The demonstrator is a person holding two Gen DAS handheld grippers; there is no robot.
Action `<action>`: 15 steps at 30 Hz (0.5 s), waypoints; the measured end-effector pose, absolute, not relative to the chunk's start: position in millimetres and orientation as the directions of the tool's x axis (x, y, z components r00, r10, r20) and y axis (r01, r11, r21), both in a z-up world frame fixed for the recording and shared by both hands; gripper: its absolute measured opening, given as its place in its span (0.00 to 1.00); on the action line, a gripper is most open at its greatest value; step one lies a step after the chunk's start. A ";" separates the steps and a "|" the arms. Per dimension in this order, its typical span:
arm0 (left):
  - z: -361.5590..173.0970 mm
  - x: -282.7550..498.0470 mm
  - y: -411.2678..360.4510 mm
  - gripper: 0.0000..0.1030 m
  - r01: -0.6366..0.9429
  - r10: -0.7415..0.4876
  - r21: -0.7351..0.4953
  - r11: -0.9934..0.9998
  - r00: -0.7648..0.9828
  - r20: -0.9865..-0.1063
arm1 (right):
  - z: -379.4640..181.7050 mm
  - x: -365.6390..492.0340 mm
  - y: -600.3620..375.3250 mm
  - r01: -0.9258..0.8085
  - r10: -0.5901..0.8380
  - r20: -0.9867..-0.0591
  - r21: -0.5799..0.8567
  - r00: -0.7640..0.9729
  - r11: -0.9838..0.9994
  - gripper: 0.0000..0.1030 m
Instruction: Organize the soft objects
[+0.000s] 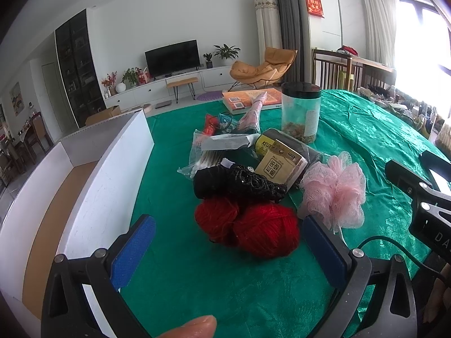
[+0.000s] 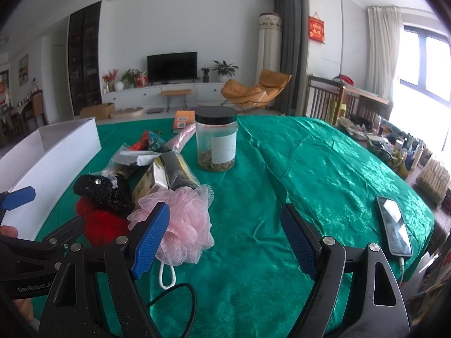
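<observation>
— Where did the soft things lie, taking the clear jar (image 2: 216,140) with the black lid as the mark?

— On the green tablecloth (image 2: 324,169), in a heap nearer the cameras than the jar and to its left; two red yarn balls (image 1: 248,229) sat at the near end of that heap, touching one another; a black beaded knit piece (image 1: 239,183) lay on top of them, on the jar's side; the pink mesh bath puff (image 2: 180,225) rested just right of the yarn (its white cord loop trailing toward the camera).

— And the left gripper (image 1: 228,248)?

— Its blue pads stood spread wide, with the yarn balls ahead of the gap and touching neither pad; nothing was pinched.

— The right gripper (image 2: 228,239)?

— Spread wide too; its left pad was in front of the puff, though whether it touched I could not tell; only cloth showed between the pads.

— Anything else around the jar?

— Packets and a tan box (image 1: 282,166) lay between the jar and the yarn; a white open box (image 1: 93,186) stood far left of the jar, past the heap; a phone (image 2: 394,228) lay well to its right, near the table edge.
</observation>
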State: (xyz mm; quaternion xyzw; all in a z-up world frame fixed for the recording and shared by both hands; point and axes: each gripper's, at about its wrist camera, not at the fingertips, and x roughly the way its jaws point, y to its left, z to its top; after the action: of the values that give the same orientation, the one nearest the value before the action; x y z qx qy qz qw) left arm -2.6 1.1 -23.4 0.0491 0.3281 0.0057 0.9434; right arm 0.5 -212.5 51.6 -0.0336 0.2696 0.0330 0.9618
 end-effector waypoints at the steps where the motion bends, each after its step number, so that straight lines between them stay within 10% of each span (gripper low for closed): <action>1: -23.7 -3.0 0.5 1.00 0.022 0.043 0.098 0.995 0.783 -0.620 | 51.5 0.3 -212.4 -0.082 0.046 -0.521 -0.047 0.852 0.996 0.81; 15: -30.4 -1.3 -1.1 1.00 0.027 0.047 0.107 0.994 0.768 -0.639 | 48.7 0.3 -213.6 -0.083 0.059 -0.530 -0.021 0.846 0.996 0.81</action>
State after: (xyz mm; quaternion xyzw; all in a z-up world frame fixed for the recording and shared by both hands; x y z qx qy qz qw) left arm -1.3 -1.1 -30.4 0.0548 0.3406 0.0054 0.9386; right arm 0.3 -213.6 48.7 -0.0217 0.2750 0.0372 0.9605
